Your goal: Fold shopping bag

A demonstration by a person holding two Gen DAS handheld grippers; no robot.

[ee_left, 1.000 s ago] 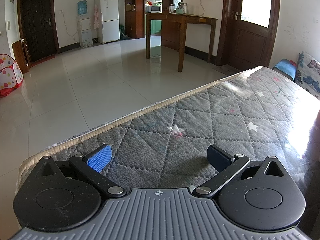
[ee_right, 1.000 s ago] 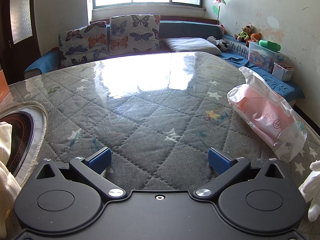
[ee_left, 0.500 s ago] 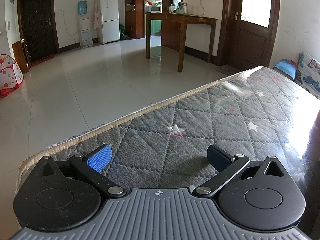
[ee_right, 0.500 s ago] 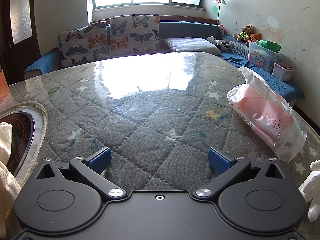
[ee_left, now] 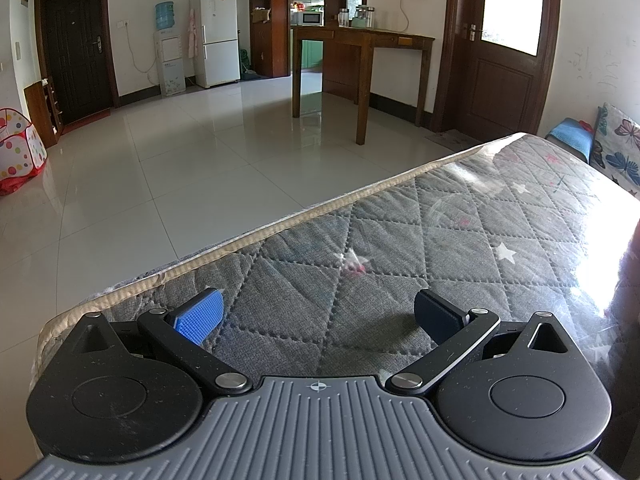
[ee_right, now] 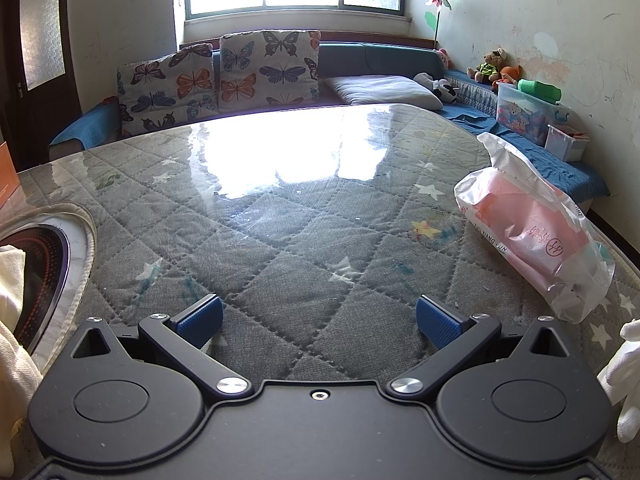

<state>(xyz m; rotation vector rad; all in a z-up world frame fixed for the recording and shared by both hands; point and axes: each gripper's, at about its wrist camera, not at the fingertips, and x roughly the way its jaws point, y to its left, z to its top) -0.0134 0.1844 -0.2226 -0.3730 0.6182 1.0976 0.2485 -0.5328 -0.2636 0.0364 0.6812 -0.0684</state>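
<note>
Across the big grey quilted counter [ee_right: 280,248], nothing is folded yet. Off to the right lies the shopping bag [ee_right: 532,236], white and pink plastic, crumpled and full-looking. The right gripper [ee_right: 319,322] and left gripper [ee_left: 318,318] both sit wide open, holding nothing. I think the next move is reaching for the bag.

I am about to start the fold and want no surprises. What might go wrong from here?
1. The plastic bag is still stuffed with a pink pack, so folding it flat will likely fail unless it is emptied first.
2. It lies near the table edge; a push from the right tool may slide it off.
3. The left tool faces away from the bag, so its reach starts blind.
</note>
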